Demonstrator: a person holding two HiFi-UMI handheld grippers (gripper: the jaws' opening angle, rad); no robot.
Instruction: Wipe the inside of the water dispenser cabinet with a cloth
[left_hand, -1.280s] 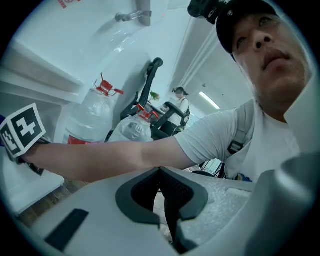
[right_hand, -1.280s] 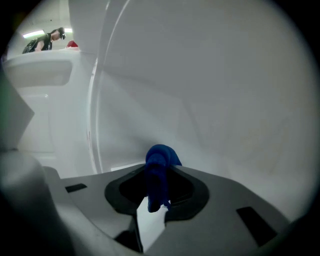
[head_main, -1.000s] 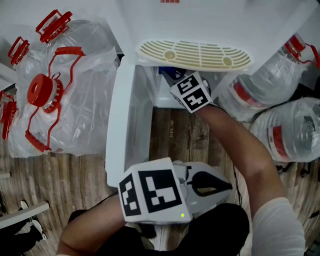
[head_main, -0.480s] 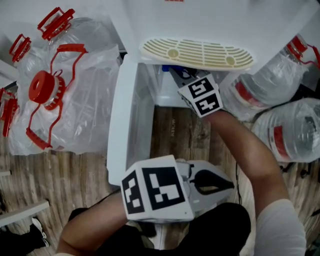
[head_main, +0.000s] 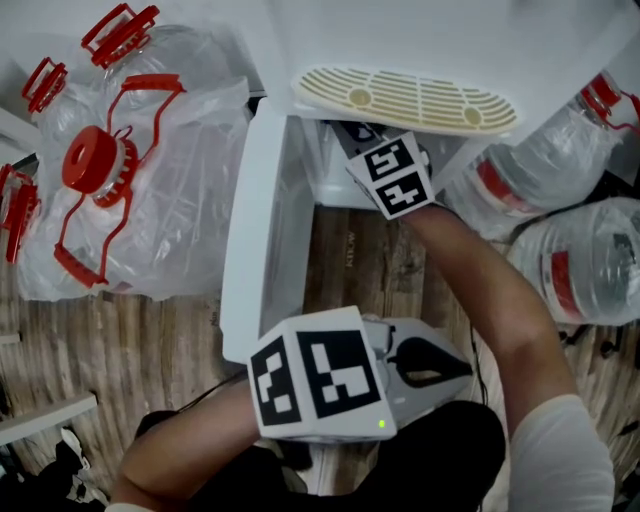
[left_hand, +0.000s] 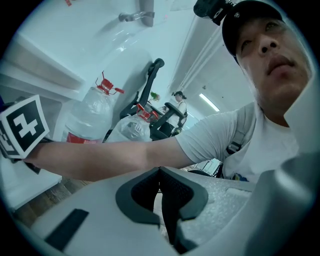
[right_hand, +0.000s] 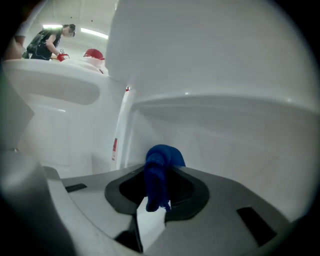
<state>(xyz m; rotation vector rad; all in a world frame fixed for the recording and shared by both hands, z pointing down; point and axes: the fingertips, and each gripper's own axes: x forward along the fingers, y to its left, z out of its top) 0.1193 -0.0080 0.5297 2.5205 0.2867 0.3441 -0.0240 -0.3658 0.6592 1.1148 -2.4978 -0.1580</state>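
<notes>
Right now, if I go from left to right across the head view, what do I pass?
Red-capped water jug → white cabinet door → right gripper, holding the blue cloth → clear water bottles.

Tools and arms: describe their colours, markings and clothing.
Both the left tool and right tool have pale grey bodies with dark jaw pads. Each carries a white cube with black square markers; the left one's shows a green light. The sleeve is pale, short.

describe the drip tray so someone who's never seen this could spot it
Start at the white water dispenser at the top of the head view. The drip tray juts from its front, above the open cabinet. It alone is cream, oval and slotted.
</notes>
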